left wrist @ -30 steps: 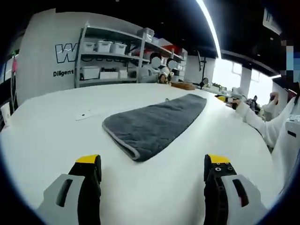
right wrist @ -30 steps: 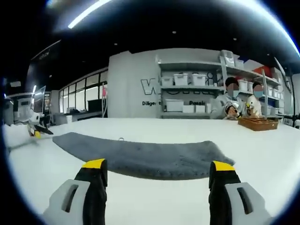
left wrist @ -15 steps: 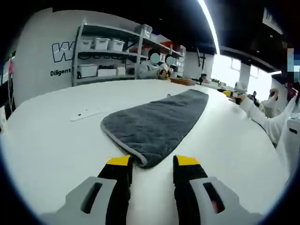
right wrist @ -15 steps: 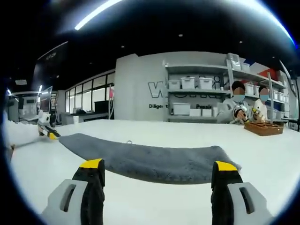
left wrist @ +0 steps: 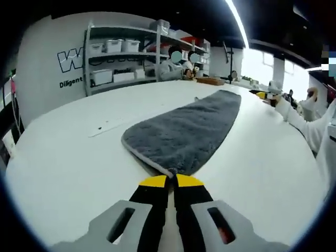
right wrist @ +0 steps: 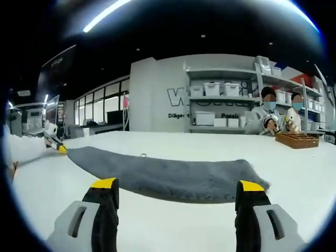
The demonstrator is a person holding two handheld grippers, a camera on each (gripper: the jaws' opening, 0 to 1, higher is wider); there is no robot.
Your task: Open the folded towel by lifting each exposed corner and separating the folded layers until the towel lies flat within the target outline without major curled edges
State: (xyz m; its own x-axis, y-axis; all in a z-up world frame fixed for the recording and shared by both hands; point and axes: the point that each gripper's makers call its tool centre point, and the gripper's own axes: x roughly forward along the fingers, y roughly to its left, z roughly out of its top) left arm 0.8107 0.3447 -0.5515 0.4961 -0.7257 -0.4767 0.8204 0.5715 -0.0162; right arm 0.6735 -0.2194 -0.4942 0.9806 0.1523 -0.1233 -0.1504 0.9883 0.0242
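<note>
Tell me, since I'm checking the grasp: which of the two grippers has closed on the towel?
The left gripper: its yellow-tipped jaws are pinched together on the near corner of the grey towel. The right gripper stands wide open, short of the towel.

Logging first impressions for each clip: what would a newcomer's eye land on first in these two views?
The long grey towel stretched across the white table, with the left gripper closed on its near corner. In the right gripper view the same towel lies as a dark band beyond the right gripper, whose jaws stand wide open short of it. Behind, shelves of white bins line the wall.
</note>
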